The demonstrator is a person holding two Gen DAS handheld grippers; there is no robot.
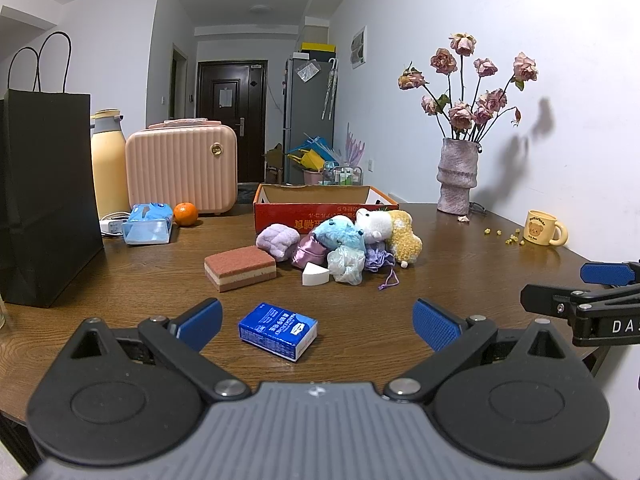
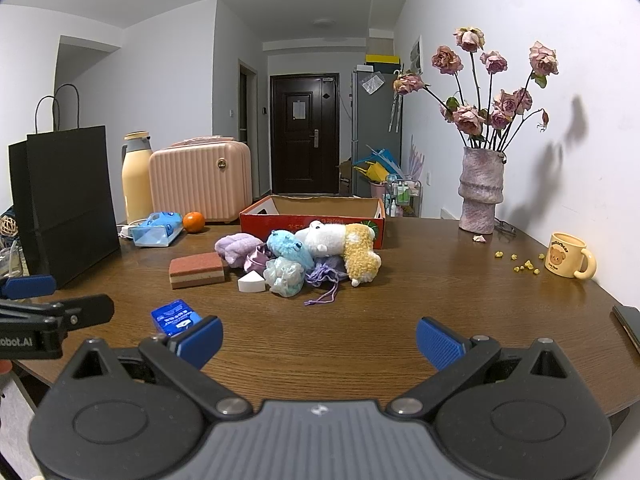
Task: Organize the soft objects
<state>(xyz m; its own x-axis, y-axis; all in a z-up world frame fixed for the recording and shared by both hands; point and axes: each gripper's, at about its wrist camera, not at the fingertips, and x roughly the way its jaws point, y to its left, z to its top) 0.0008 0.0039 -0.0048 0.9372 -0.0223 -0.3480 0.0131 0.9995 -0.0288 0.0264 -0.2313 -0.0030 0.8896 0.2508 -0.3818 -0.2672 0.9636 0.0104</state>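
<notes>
A heap of soft things lies mid-table in front of a red cardboard box (image 1: 316, 216) (image 2: 256, 220): a lilac plush (image 1: 278, 240) (image 2: 236, 248), a blue plush (image 1: 340, 234) (image 2: 286, 246), a white and yellow plush (image 1: 394, 230) (image 2: 352, 250), a bath pouf (image 1: 346, 266) (image 2: 284, 276), a purple drawstring pouch (image 1: 378, 260) (image 2: 324, 274), a white wedge sponge (image 1: 314, 276) (image 2: 251, 283) and a layered sponge (image 1: 240, 268) (image 2: 197, 270). A blue tissue pack (image 1: 279, 330) (image 2: 175, 316) lies just ahead of my open left gripper (image 1: 318, 322). My right gripper (image 2: 319, 340) is open and holds nothing, well short of the heap.
A black paper bag (image 1: 44, 196) (image 2: 66, 200), a cream flask (image 1: 108, 164), a pink case (image 1: 182, 168) (image 2: 200, 182), an orange (image 1: 185, 214) and a blue wipes pack (image 1: 148, 224) stand at the left. A vase of dried roses (image 1: 456, 176) (image 2: 480, 190) and a bear mug (image 1: 544, 228) (image 2: 568, 256) are at the right.
</notes>
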